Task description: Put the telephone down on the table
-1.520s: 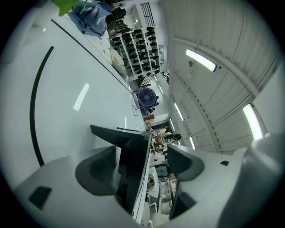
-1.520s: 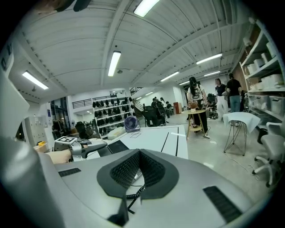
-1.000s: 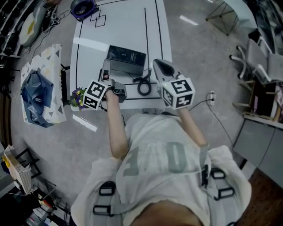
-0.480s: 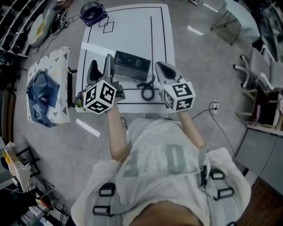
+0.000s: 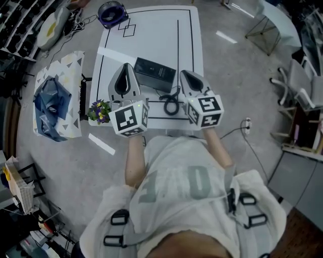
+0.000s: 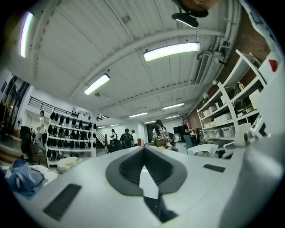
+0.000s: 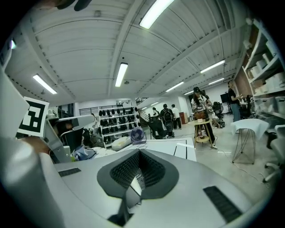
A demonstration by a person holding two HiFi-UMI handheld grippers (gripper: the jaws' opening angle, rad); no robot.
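The telephone (image 5: pixel 155 74) is a flat black unit lying on the white table (image 5: pixel 151 35), with a black looped cord (image 5: pixel 170 105) just in front of it. My left gripper (image 5: pixel 124 68) hovers beside its left end, jaws shut and empty. In the left gripper view that gripper (image 6: pixel 143 149) points out over the room with its dark pads (image 6: pixel 127 169) together. My right gripper (image 5: pixel 183 73) is held to the right of the telephone, also shut on nothing. The right gripper view shows the right gripper (image 7: pixel 139 153) closed above the table.
A small bunch of flowers (image 5: pixel 99 111) sits at the table's front left corner and a purple fan (image 5: pixel 112 12) at the far left corner. A patterned bag (image 5: pixel 55 101) with blue cloth lies on the floor to the left. Chairs and shelves stand at the right.
My left gripper has risen from the table's front left, turned to point away from me, and gone from wide open to shut. The right gripper has hardly moved.
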